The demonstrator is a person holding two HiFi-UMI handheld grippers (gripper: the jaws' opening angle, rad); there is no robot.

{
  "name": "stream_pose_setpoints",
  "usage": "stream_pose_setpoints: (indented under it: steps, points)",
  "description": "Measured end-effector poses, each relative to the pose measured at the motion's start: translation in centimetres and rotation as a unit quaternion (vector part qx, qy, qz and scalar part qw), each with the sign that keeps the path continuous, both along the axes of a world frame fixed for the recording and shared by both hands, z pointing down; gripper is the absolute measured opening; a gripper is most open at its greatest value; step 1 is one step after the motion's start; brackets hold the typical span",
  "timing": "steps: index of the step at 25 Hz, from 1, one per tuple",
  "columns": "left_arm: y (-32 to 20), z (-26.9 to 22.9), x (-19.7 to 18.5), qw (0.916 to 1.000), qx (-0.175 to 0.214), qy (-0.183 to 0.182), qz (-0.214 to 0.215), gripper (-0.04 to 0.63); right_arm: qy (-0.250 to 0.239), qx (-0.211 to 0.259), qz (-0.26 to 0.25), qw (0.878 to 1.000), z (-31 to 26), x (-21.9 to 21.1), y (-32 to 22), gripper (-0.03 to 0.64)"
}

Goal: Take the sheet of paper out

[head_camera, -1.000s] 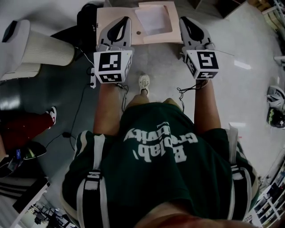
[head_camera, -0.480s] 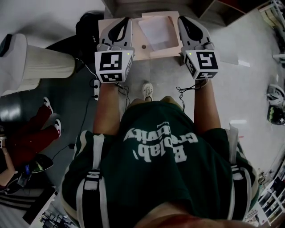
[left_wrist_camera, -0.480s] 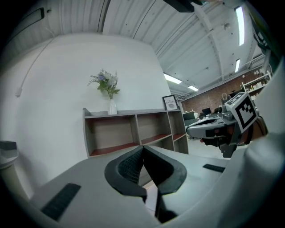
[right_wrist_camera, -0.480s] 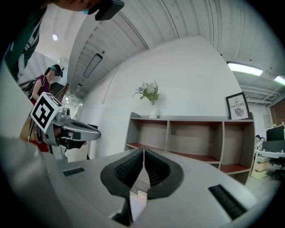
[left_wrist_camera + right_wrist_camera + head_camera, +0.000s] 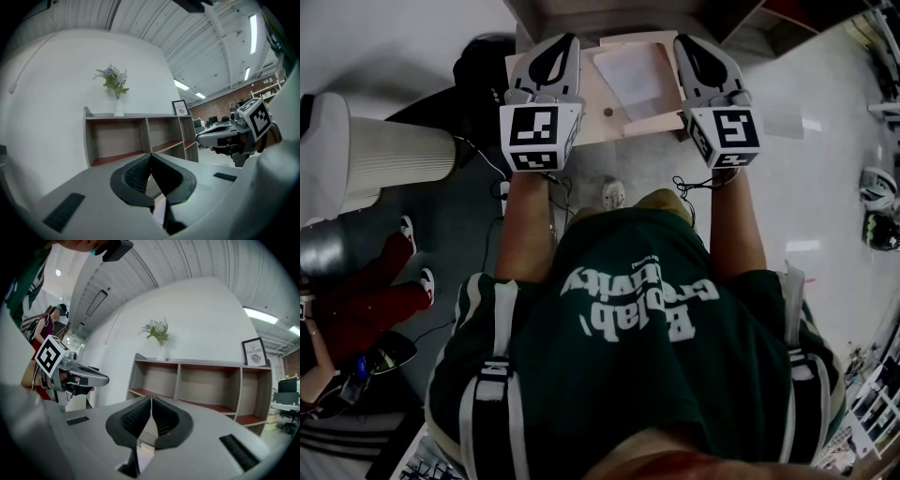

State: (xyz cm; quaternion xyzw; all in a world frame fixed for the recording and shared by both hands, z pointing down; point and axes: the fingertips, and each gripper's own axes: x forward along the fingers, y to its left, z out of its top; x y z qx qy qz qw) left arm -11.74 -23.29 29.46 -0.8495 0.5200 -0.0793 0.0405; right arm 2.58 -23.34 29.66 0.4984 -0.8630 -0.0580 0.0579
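Seen from the head, a white sheet of paper (image 5: pixel 636 75) lies in a shallow light-wood tray (image 5: pixel 609 114) on the floor ahead of me. I hold both grippers out level above it. My left gripper (image 5: pixel 566 41) hangs over the tray's left edge, my right gripper (image 5: pixel 683 41) over its right edge. Neither touches the tray or the paper. In the left gripper view the left gripper (image 5: pixel 150 156) has its pads together with nothing between them. The right gripper (image 5: pixel 151 401) looks the same in its own view, pads meeting and holding nothing.
A grey shelf unit (image 5: pixel 140 136) stands against the white wall straight ahead, with a vase of flowers (image 5: pixel 115 89) on top and a framed print (image 5: pixel 254 352). A white ribbed cylinder (image 5: pixel 389 150) stands at the left, with cables (image 5: pixel 487 187) on the floor. A person in red trousers (image 5: pixel 366 300) is at the far left.
The tray with the paper has slid down the head view, closer to me, and the shelf's edge has come into view above it. Both grippers stay shut and level.
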Motion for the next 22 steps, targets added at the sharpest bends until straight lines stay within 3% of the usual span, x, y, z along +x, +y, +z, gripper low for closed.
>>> stream_pose_setpoints:
  steps: [7,16,22]
  points:
    - [-2.1,1.3,-0.5,1.0,-0.005,0.006,0.004,0.019,0.02,-0.009,-0.008,1.0,1.7,-1.3,-1.3,0.037]
    - [-5.0,2.5,0.1,0.9997,-0.023,-0.005,-0.008,0.02,0.008,-0.005,-0.027,1.0,1.6,-1.1,-4.4,0.037]
    - [-7.6,4.6,0.6,0.9984,-0.047,-0.016,-0.028,0.018,0.008,-0.017,-0.062,0.998,3.1,-1.1,-7.8,0.037]
